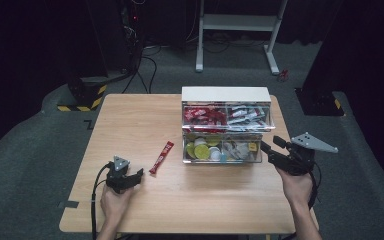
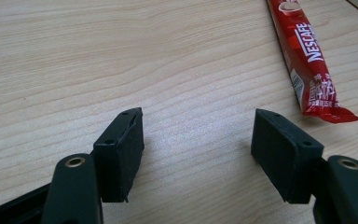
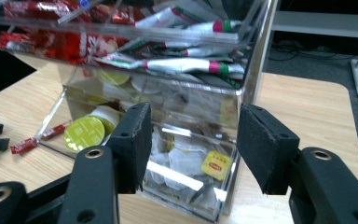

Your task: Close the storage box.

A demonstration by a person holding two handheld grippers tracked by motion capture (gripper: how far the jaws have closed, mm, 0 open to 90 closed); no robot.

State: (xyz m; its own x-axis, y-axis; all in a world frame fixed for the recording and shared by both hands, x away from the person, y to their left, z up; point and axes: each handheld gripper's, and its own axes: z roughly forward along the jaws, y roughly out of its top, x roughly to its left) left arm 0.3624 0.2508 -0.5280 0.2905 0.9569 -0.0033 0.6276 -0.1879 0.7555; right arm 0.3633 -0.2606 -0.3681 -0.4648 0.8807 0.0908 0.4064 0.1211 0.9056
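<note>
Clear acrylic makes up the two-tier organiser (image 1: 226, 131), which I take as my landmark on the wooden table (image 1: 130, 120). Its upper tier holds red sachets and white-and-green sticks; its lower tier holds yellow-green capsules toward its left and tea bags toward its right. My right gripper (image 3: 191, 140) sits at the organiser's front right corner, jaws spread with nothing between them, framing the lower tier's tea-bag compartment; I cannot tell whether the pads touch the wall. My left gripper (image 2: 198, 140) rests low over bare tabletop, well to the organiser's left and nearer the person, jaws apart and empty. One red Nescafe stick (image 2: 307, 60) lies flat on the table just left of the organiser's lower tier, between it and the left gripper.
</note>
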